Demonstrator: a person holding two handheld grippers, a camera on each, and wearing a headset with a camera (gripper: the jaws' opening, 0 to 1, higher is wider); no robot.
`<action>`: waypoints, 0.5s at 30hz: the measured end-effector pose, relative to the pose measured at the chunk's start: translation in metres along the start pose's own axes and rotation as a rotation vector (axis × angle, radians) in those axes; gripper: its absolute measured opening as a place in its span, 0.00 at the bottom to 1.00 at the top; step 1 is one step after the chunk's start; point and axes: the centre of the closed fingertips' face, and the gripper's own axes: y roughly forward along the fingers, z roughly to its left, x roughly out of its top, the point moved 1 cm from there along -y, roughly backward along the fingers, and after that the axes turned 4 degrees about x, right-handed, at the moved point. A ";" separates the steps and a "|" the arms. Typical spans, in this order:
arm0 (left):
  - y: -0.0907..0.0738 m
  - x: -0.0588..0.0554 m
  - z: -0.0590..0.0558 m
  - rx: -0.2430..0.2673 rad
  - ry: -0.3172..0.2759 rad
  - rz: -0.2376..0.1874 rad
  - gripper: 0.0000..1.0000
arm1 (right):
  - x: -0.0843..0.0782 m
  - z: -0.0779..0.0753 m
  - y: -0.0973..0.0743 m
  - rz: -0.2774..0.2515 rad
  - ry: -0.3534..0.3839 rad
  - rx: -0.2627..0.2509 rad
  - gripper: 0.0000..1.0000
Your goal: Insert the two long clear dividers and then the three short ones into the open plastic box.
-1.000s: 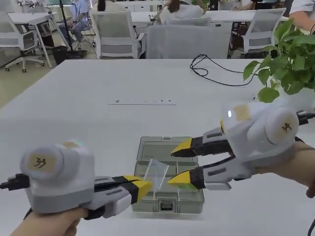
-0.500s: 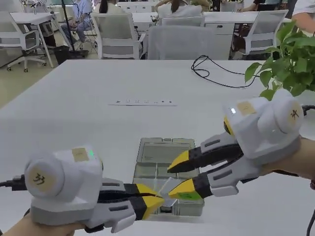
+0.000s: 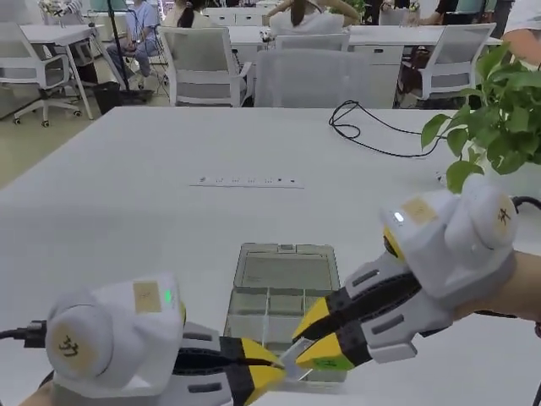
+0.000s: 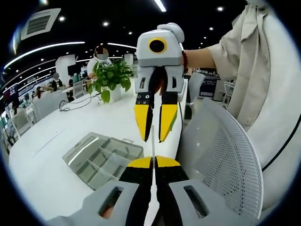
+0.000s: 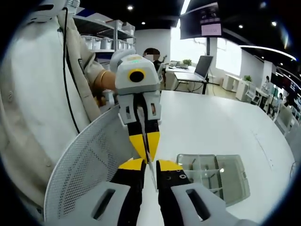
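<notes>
The open clear plastic box lies on the white table, lid flat on the far side, with dividers standing in its tray. My left gripper, at the bottom left, is shut on a clear divider above the box's near edge. In the left gripper view the divider shows edge-on, rising from my left gripper. My right gripper comes in from the right. Its jaws stand narrowly apart on either side of the divider, a gap showing in the right gripper view. There the left gripper faces it.
A potted plant stands at the table's right edge, with a black cable behind it. A thin white strip lies mid-table. A mesh chair back is close behind the grippers. Chairs and seated people are beyond the table.
Both grippers have come lower and nearer to me, over the box's near edge. The right gripper's jaws, wide apart a second ago, have narrowed around the divider held by the left gripper.
</notes>
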 end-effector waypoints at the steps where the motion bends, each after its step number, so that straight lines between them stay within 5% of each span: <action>1: 0.000 0.001 0.000 -0.004 0.002 -0.004 0.00 | -0.001 0.000 0.000 0.001 0.000 0.001 0.10; 15: -0.001 0.004 -0.005 -0.035 0.019 -0.027 0.00 | 0.000 0.005 0.006 0.000 -0.011 0.022 0.05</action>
